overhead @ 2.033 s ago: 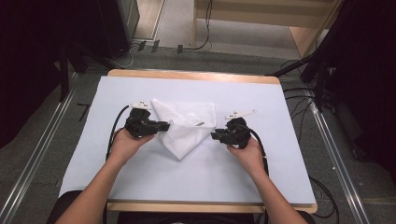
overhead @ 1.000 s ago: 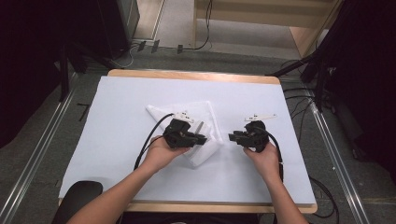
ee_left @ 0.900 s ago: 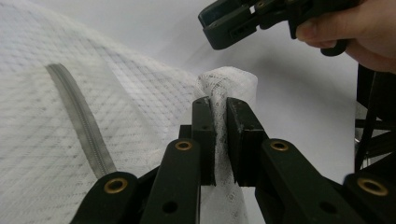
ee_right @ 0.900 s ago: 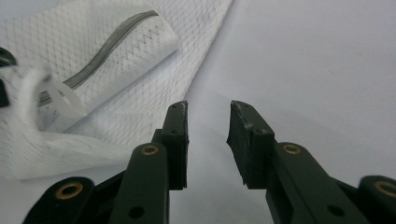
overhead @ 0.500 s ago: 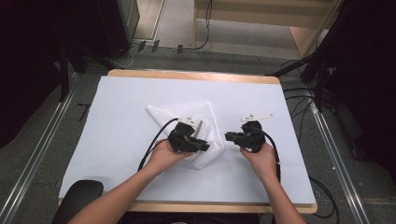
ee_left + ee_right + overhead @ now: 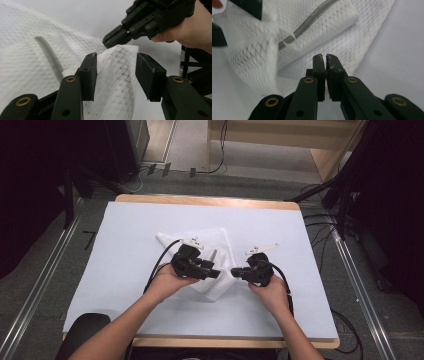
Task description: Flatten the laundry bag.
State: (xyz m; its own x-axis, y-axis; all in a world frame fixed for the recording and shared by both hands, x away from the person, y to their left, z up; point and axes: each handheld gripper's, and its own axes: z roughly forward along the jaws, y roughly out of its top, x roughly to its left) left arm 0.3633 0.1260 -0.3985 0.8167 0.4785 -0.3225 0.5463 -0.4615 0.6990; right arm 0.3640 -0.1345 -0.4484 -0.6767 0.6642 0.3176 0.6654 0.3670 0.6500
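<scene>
Since two seconds ago both hands have come in from the cloth's outer corners toward the middle of the surface, and the white mesh cloth with a grey stripe [image 6: 212, 262] has gone from a spread triangle to a bunched fold lying a little nearer the front edge than the back.

The left tongs [image 6: 214, 271] have just been opening: in the left gripper view their jaws stand fairly wide, a raised flap of cloth [image 6: 117, 75] between them, the pads seemingly no longer pressing it, though that view is too close to be sure.

The right tongs [image 6: 237, 271] have closed narrow. In the right gripper view their jaws [image 6: 325, 60] meet tip to tip, and I cannot tell whether a thin edge of mesh is caught there; the left gripper view shows their tip right at the flap's top.

Likely the flap is being passed across so the right side can carry the fold on over the pale blue sheet on the surface [image 6: 125, 230].
</scene>
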